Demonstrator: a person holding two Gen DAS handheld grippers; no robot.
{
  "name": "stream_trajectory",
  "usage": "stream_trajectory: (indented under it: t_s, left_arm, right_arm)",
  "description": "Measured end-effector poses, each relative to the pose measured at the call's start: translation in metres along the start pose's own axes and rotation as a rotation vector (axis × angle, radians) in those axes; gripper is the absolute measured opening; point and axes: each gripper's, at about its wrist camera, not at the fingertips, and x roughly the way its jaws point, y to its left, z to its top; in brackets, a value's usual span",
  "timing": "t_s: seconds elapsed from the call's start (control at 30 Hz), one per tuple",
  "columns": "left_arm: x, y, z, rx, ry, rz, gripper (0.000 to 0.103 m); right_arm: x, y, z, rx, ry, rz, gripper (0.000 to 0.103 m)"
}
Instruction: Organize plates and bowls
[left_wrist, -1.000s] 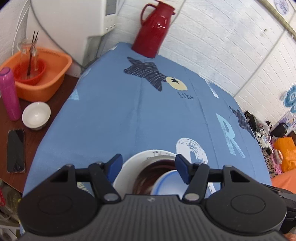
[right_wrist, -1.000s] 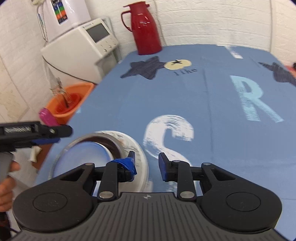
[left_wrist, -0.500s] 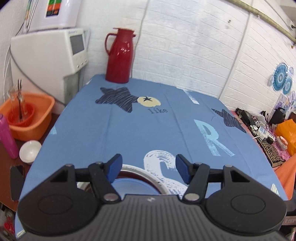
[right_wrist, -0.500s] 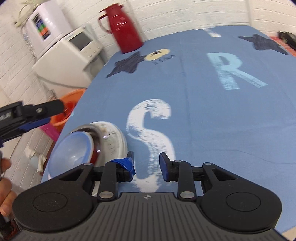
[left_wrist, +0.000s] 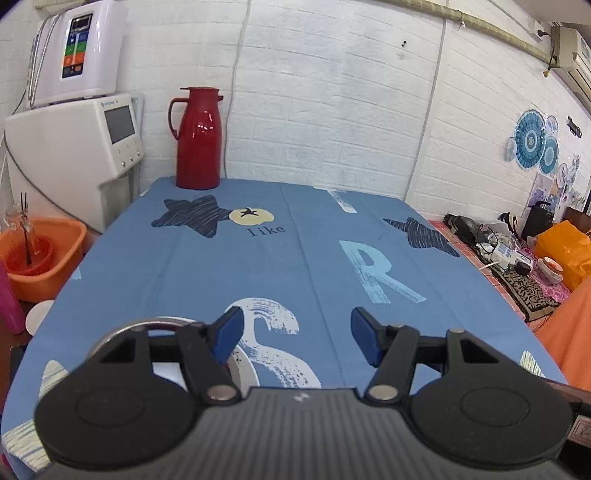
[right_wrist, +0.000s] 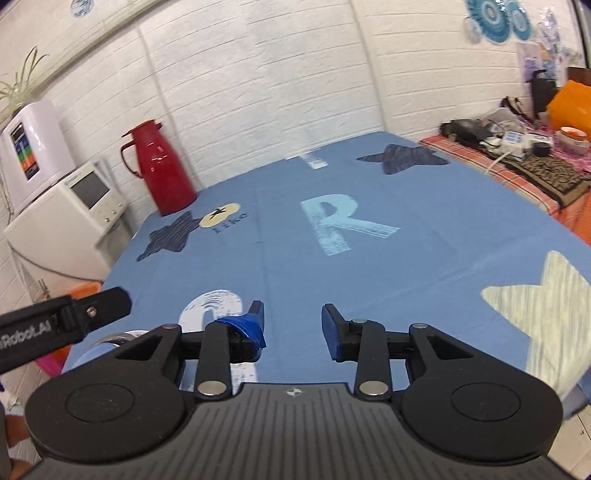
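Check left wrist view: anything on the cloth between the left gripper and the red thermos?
Nothing stands there. Between the left gripper and red thermos, only printed tablecloth shows.

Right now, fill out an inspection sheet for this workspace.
Surface: blue tablecloth with star and letter prints, mostly bare.
Job's things: stacked dishes at the near left edge, largely hidden behind the left gripper.
Clutter: red thermos jug at the far end.
Grippers: left gripper open, empty; right gripper open, empty.
Cables: white cable runs down the wall.
Surroundings: orange basin, white appliance, white brick wall.
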Motion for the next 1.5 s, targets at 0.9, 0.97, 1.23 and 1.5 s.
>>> stream_trajectory:
  t_s: [0.9, 0.97, 1.23, 1.5]
  left_arm:
    - [-0.113, -0.037, -0.135, 0.135, -0.067, 0.07, 0.068]
    - [-0.114, -0.039, -0.138, 0.144, -0.085, 0.098, 0.07]
    - [-0.102, -0.046, -0.155, 0.176, -0.072, 0.148, 0.095]
    - [-0.099, -0.054, -0.162, 0.201, -0.042, 0.137, 0.095]
  right_arm:
    - [-0.106, -0.041, -0.111, -0.009, -0.096, -0.019, 0.022]
    - [-0.102, -0.042, -0.117, -0.041, -0.073, -0.033, 0.022]
    - [-0.093, -0.052, -0.145, -0.073, -0.001, -0.064, 0.023]
    - [-0.096, -0.053, -0.146, -0.08, -0.021, -0.093, 0.023]
